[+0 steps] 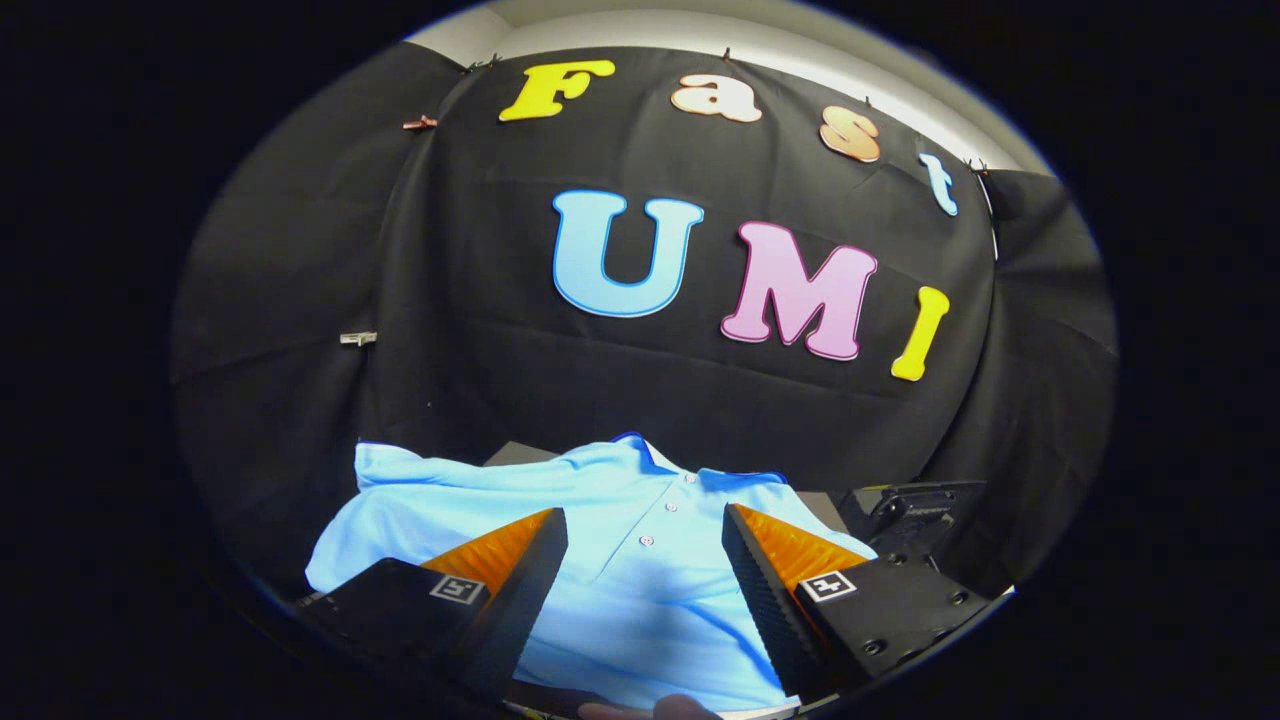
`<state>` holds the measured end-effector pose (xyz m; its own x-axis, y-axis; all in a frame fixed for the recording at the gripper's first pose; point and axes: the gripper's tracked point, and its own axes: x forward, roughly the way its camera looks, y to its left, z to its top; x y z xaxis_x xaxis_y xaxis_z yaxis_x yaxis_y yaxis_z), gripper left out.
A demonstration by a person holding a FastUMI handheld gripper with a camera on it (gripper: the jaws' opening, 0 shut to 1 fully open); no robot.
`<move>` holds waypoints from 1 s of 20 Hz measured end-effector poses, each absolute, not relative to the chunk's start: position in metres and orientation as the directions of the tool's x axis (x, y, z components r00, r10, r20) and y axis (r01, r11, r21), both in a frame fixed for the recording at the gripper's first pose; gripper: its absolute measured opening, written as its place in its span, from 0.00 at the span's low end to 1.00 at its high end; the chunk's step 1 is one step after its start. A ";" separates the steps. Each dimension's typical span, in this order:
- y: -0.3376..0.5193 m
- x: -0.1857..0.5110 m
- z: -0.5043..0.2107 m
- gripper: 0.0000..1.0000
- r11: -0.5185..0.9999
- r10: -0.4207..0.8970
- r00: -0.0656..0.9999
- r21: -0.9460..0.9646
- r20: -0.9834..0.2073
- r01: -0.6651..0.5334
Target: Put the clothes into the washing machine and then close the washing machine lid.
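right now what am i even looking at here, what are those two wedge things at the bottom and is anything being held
The camera rides on a hand-held gripper and looks forward along its two fingers: those are the wedges. A person carries it; there is no robot arm. The fingers stand apart, open, pressing on nothing. Between and beyond them lies a light blue polo shirt, spread out with its collar away from the camera and its buttons in the gap. Just right of the shirt sits a dark object that I cannot identify. Behind hangs the booth's black cloth wall.
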<state>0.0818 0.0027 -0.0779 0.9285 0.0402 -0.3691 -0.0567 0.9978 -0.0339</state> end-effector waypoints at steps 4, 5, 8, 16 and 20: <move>0.000 0.102 -0.112 0.98 0.994 0.050 0.881 -0.061 -0.471 -0.088; -0.004 0.108 -0.117 0.99 0.994 0.035 0.873 -0.074 -0.486 -0.081; -0.003 0.114 -0.145 0.98 0.995 0.025 0.801 -0.059 -0.599 -0.075; 0.002 0.108 -0.167 0.82 0.995 0.099 0.682 0.066 -0.724 -0.075; 0.006 0.108 -0.165 0.56 0.993 0.113 0.687 0.064 -0.718 -0.096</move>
<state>0.1082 0.0064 -0.1651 0.6869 0.1129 -0.7179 -0.0960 0.9933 0.0644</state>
